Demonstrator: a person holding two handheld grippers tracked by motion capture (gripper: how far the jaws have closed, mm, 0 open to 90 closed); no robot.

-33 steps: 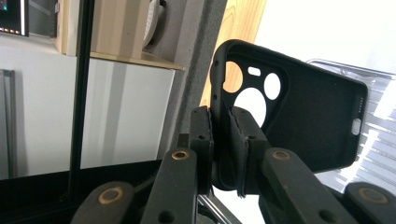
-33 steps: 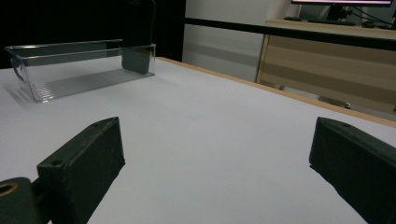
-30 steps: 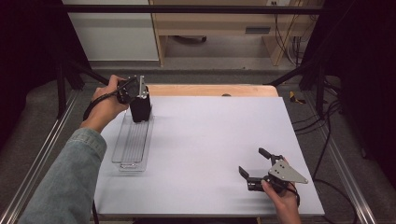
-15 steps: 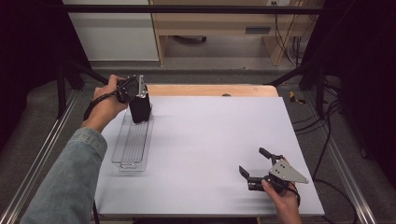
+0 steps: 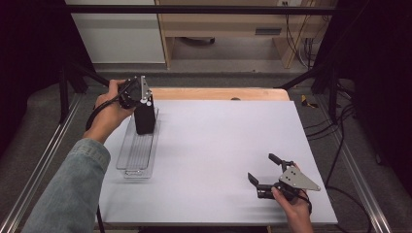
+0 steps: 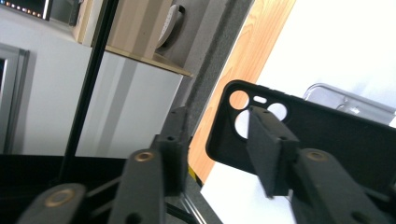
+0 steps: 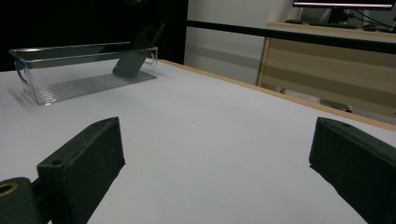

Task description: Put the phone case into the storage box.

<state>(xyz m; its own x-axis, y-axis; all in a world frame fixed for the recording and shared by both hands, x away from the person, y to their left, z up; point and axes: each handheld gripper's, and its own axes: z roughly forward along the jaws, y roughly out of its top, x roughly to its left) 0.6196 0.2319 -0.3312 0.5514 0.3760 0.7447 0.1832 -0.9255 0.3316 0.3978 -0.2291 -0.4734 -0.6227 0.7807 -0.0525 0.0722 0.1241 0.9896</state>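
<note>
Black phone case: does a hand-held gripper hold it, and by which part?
Apparently not: the jaws of the left hand-held gripper have just been opening, with the camera-hole end of the black phone case between them, one pad apart from it.

A black phone case (image 5: 145, 120) with round cut-outs is leaning in a clear, ribbed-floored plastic tray (image 5: 130, 160) that is lying on a white table (image 5: 218, 145) edged in pale wood, while a faded blue denim sleeve (image 5: 68, 194) is showing beside two black grippers with grey plates.
</note>
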